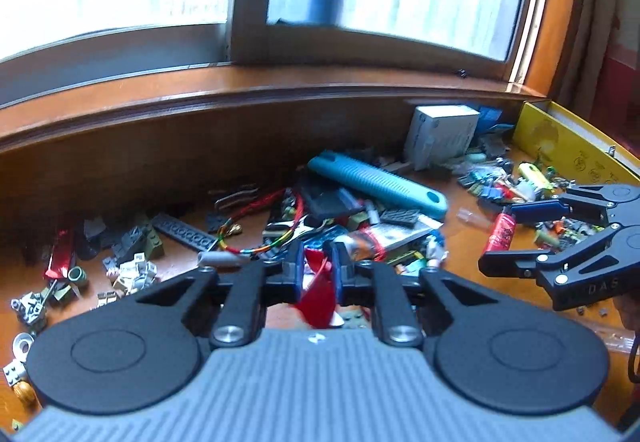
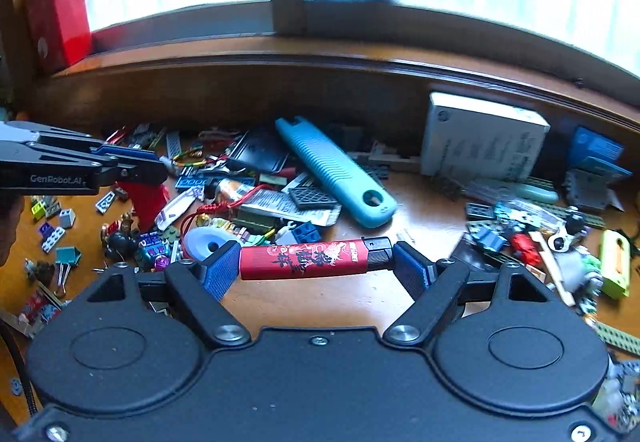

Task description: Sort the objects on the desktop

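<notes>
L gripper pinches red scrap; R gripper (wide) clamps lighter lengthwise.

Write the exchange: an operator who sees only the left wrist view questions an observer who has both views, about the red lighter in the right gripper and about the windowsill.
Operator: I see the right gripper only from the side. How does it hold the red lighter?
Observer: End to end. The lighter lies crosswise between the pads, one pad on its base and the other on its black cap.
Operator: Is there anything on the windowsill beyond the left of my frame?
Observer: Yes, a red box stands at the sill's left end, against the window.
</notes>
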`<act>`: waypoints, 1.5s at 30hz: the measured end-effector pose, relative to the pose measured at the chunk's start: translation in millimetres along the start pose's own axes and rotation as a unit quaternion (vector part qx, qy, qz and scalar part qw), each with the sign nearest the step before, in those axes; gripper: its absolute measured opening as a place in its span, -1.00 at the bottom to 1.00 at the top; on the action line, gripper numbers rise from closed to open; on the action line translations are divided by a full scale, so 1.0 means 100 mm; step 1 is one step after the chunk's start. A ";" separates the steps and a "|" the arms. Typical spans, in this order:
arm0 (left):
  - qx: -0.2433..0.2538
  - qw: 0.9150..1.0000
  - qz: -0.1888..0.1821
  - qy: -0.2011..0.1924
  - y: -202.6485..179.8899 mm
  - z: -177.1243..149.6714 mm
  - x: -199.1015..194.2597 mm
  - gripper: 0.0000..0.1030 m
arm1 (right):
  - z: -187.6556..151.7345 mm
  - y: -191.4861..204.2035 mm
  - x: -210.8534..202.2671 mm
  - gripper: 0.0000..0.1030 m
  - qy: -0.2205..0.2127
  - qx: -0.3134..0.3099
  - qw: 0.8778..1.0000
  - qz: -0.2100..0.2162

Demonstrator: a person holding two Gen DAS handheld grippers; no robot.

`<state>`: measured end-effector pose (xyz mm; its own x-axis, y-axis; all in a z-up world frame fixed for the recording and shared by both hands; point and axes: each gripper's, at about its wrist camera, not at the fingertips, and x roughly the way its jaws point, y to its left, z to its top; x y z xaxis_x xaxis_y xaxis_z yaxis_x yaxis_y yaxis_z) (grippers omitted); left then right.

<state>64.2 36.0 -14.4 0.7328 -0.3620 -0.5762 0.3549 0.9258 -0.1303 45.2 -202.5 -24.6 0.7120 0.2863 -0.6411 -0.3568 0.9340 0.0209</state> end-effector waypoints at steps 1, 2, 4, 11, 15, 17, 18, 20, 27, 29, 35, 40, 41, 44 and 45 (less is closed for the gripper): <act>0.001 1.000 -0.002 -0.002 -0.02 0.01 -0.03 -0.82 | -0.01 -0.01 -0.04 0.56 -0.003 0.003 1.000 -0.003; 0.001 1.000 -0.004 -0.004 -0.05 0.02 -0.05 -0.82 | -0.02 -0.02 -0.09 0.56 -0.007 0.006 1.000 -0.007; 0.005 1.000 -0.007 -0.010 -0.11 0.03 -0.11 -0.83 | -0.03 -0.04 -0.20 0.56 -0.017 0.013 1.000 -0.013; 0.026 1.000 0.000 0.006 -0.24 -0.05 -0.13 0.06 | -0.14 -0.07 -0.45 0.56 -0.029 0.032 0.999 -0.027; 0.052 0.998 0.021 0.007 -0.25 -0.12 -0.08 0.45 | -0.23 -0.04 -0.52 0.56 -0.028 0.041 0.998 -0.028; 0.055 0.998 0.026 0.015 -0.21 -0.13 0.01 0.45 | -0.27 -0.02 -0.54 0.56 -0.027 0.043 0.998 -0.029; 0.057 0.998 0.026 0.024 -0.19 -0.14 0.06 0.45 | -0.29 -0.01 -0.55 0.56 -0.026 0.044 0.998 -0.029; 0.063 0.997 0.021 0.041 -0.17 -0.14 0.18 0.47 | -0.31 0.02 -0.58 0.56 -0.025 0.045 0.998 -0.030; 0.117 0.991 0.020 0.057 -0.07 -0.08 0.49 0.57 | -0.37 0.03 -0.66 0.56 -0.020 0.052 0.998 -0.036; 0.109 0.992 0.017 0.061 -0.01 -0.07 0.52 0.26 | -0.39 0.03 -0.67 0.56 -0.019 0.057 0.997 -0.038; 0.100 0.994 0.003 0.055 0.00 -0.09 0.42 0.17 | -0.44 0.01 -0.69 0.56 -0.013 0.069 0.997 -0.043; 0.091 0.995 -0.004 0.027 -0.06 -0.03 0.22 0.17 | -0.43 0.02 -0.72 0.56 -0.019 0.070 0.996 -0.042; 0.089 0.996 -0.005 0.021 -0.07 0.00 0.18 0.17 | -0.43 0.02 -0.73 0.56 -0.021 0.071 0.996 -0.041; 0.081 0.997 -0.010 0.005 -0.13 0.08 0.06 0.17 | -0.43 0.01 -0.73 0.56 -0.025 0.076 0.996 -0.037; 0.080 0.997 -0.014 -0.001 -0.16 0.11 0.02 0.17 | -0.43 0.00 -0.74 0.56 -0.027 0.077 0.996 -0.035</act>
<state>66.0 19.1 -4.1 0.7228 -0.3877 -0.5720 0.4633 0.8861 -0.0150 -33.4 -232.9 -10.4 0.7647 0.2260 -0.6035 -0.2104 0.9727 0.0977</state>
